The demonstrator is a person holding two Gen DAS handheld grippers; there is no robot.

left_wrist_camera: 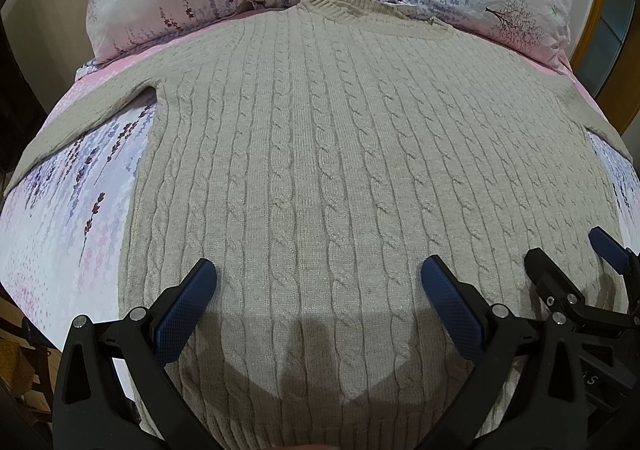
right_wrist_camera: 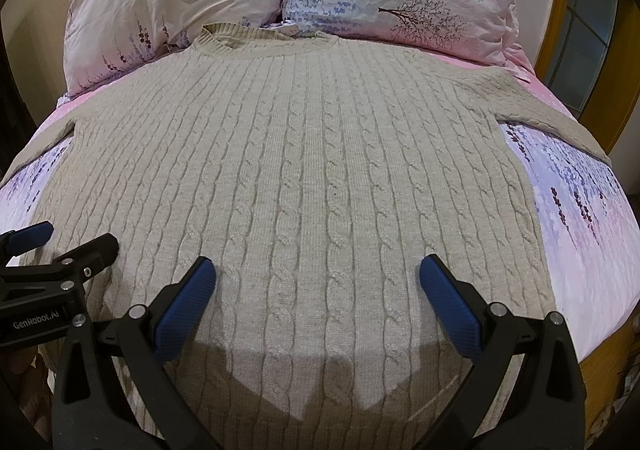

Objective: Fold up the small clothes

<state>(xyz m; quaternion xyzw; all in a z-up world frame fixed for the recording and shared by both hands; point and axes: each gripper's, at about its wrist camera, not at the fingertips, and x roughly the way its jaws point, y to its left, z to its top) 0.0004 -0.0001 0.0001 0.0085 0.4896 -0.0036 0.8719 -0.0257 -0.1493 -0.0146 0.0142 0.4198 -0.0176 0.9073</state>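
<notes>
Lying flat and face up on the bed [left_wrist_camera: 60, 234]: a beige cable-knit sweater [left_wrist_camera: 320, 154], collar [left_wrist_camera: 348, 4] at twelve o'clock touching the two pillows [right_wrist_camera: 172, 6], sleeves running out toward nine and three, hem at six.

Hovering side by side over the lower body of the knit: left gripper [left_wrist_camera: 319, 282] and right gripper [right_wrist_camera: 318, 278], each spread wide, blue pads [left_wrist_camera: 188, 310] apart and pinching nothing.

Folding not yet started, by the look of it.

Likely handling: soft, limp and fairly thick; draping and stretching under its own weight rather than holding an edge; ribbed surface giving good friction, so unlikely to slip.

Best holds, probably: shoulder seam and hem corner on one side, or a sleeve at its cuff, pinching both layers together.
</notes>
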